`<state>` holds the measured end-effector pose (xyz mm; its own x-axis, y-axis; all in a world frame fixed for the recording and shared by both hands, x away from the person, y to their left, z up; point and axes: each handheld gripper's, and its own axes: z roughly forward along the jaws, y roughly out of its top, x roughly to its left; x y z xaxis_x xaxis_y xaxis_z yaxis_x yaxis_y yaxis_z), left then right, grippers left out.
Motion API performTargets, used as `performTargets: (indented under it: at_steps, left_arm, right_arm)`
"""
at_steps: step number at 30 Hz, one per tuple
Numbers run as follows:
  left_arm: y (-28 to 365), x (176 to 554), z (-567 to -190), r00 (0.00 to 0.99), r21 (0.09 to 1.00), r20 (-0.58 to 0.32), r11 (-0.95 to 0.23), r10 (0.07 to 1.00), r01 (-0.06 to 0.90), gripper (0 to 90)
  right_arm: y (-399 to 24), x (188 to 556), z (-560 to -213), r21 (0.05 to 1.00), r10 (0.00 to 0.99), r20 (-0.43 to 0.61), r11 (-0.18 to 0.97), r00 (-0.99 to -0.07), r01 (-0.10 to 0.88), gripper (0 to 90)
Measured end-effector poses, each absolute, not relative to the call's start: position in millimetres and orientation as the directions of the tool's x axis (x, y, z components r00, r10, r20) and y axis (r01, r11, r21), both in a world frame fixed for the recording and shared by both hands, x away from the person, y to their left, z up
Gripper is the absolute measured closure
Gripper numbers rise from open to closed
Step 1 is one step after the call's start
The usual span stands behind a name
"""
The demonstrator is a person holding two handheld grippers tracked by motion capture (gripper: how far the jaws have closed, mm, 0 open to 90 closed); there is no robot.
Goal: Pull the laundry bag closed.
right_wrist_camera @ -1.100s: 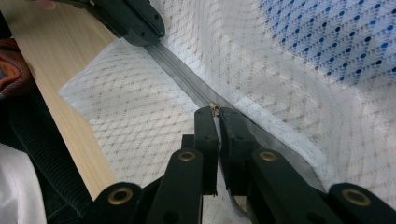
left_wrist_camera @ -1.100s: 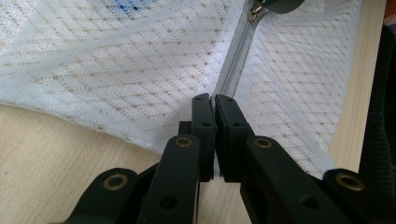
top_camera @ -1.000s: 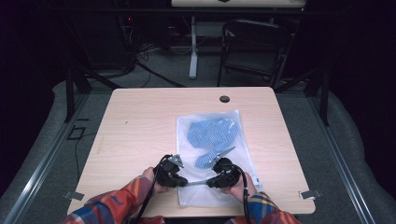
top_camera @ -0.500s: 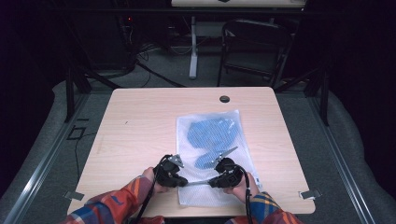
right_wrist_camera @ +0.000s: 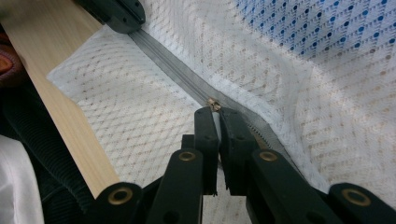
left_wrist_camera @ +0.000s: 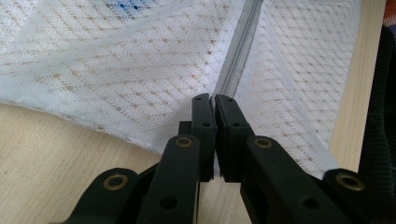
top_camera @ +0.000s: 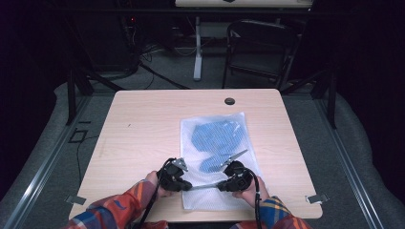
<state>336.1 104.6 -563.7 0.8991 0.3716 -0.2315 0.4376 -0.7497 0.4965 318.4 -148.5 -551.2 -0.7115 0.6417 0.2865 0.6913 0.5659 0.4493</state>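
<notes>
The white mesh bag (top_camera: 217, 162) lies flat on the near right part of the table, a blue garment (top_camera: 216, 138) showing through it, its grey zipper (left_wrist_camera: 240, 51) running across the near end. Against the picture from a second ago, almost nothing has shifted: bag and both hands sit where they were. So the zipper pull (right_wrist_camera: 214, 104) has made no visible headway, and by my reading the zipping is paused or barely creeping.

The left gripper (left_wrist_camera: 214, 99) is pressed together, pinching the zipper's end at about seven o'clock of the bag. The right gripper (right_wrist_camera: 215, 112), at five o'clock, is clamped on the pull.

The wooden table (top_camera: 143, 124) has a cable hole (top_camera: 229, 101) at twelve o'clock. Beyond it, a dark room with a chair (top_camera: 260, 47) at one o'clock.
</notes>
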Motion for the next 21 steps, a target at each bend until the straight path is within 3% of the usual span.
performTargets:
  at_steps: [13, 21]
  left_arm:
    - [106.4, 339.0, -563.2, 0.885, 0.493, -0.258, -0.735, 0.388, 0.466, 87.2]
    - [95.4, 335.2, -547.4, 0.903, 0.576, -0.227, -0.698, 0.365, 0.426, 90.0]
  right_arm:
    - [-156.3, 317.4, -550.3, 0.457, 0.647, 0.299, 0.548, -0.701, 0.701, 86.7]
    - [-155.7, 318.8, -549.9, 0.456, 0.649, 0.288, 0.554, -0.704, 0.697, 86.6]
